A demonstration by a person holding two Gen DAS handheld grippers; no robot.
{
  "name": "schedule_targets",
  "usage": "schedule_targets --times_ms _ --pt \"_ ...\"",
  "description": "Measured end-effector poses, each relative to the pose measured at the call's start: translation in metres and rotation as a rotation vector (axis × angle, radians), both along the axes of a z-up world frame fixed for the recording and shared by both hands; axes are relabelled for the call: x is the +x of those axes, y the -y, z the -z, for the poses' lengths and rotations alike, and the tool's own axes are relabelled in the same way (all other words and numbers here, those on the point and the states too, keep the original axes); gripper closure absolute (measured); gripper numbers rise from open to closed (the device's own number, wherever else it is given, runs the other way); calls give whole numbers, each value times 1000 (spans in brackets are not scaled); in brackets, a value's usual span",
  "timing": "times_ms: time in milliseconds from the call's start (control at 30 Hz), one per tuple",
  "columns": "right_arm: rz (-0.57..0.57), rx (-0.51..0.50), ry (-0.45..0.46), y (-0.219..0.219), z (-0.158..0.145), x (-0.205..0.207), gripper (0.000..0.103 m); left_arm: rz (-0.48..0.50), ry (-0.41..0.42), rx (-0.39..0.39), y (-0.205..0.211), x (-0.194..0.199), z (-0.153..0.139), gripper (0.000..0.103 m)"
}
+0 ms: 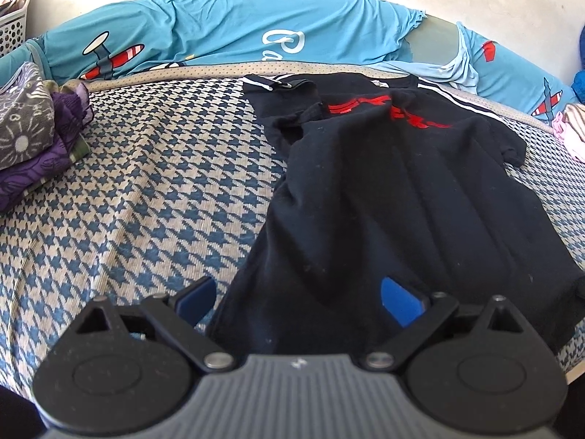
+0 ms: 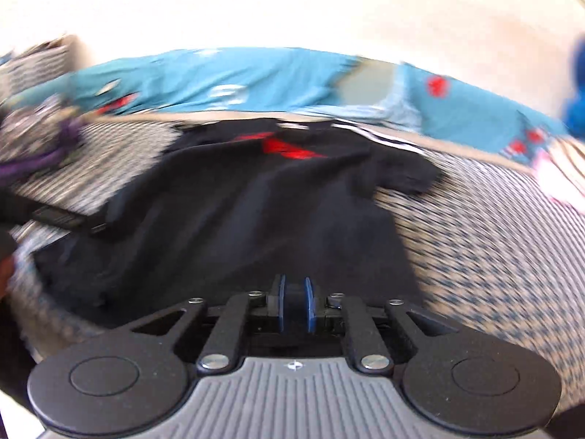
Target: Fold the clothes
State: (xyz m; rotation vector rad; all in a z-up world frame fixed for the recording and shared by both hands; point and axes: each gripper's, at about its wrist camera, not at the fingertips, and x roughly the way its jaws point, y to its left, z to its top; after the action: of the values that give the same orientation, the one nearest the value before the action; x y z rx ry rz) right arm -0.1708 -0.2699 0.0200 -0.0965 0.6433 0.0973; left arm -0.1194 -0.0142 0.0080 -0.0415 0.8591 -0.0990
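1. My left tool [image 1: 298, 298] has its blue pads standing wide apart, with nothing pinched between them; the near hem of the black T-shirt [image 1: 384, 183] lies under and between them.
2. That T-shirt is spread on the bed [image 1: 139, 190], stretching away from the left tool, its red print and white-striped sleeves at the far end.
3. My right tool [image 2: 293, 305] has its pads nearly together, only a narrow slit between them; dark cloth shows in the slit, but I cannot tell whether the pads press on it.
4. The right wrist view is smeared with blur. The black T-shirt [image 2: 256, 212] lies straight ahead of the right tool, and the other tool's dark body pokes in at the left edge.
5. Beyond the shirt, a blue quilt [image 1: 219, 25] with aeroplane prints runs along the wall.
6. Far left of my left tool sits a pile of purple and grey clothes [image 1: 33, 131].
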Motion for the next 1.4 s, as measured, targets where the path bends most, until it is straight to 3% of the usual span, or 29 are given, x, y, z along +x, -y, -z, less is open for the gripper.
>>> schedule_targets --times_ms 233,367,700,900,933,967,1200,1400 --pt "120 10 -30 30 1 -7 92 21 -3 -5 5 0 1 6" --pt "154 -33 -14 33 4 -11 77 35 -8 -6 9 0 3 6" --pt "180 -151 -27 30 19 -3 77 45 -15 -6 13 2 4 6" --pt "208 -128 -35 34 26 6 77 36 -13 -6 11 1 5 6" --pt "211 -120 -33 35 27 6 83 32 -12 -8 11 1 5 6" --pt "218 -115 -30 35 27 6 98 27 -11 -6 10 1 4 6" --pt "358 -46 11 55 8 -8 101 -4 -12 2 3 1 4 6" --pt "428 -119 -78 56 17 -7 101 -13 -34 14 2 0 7 6"
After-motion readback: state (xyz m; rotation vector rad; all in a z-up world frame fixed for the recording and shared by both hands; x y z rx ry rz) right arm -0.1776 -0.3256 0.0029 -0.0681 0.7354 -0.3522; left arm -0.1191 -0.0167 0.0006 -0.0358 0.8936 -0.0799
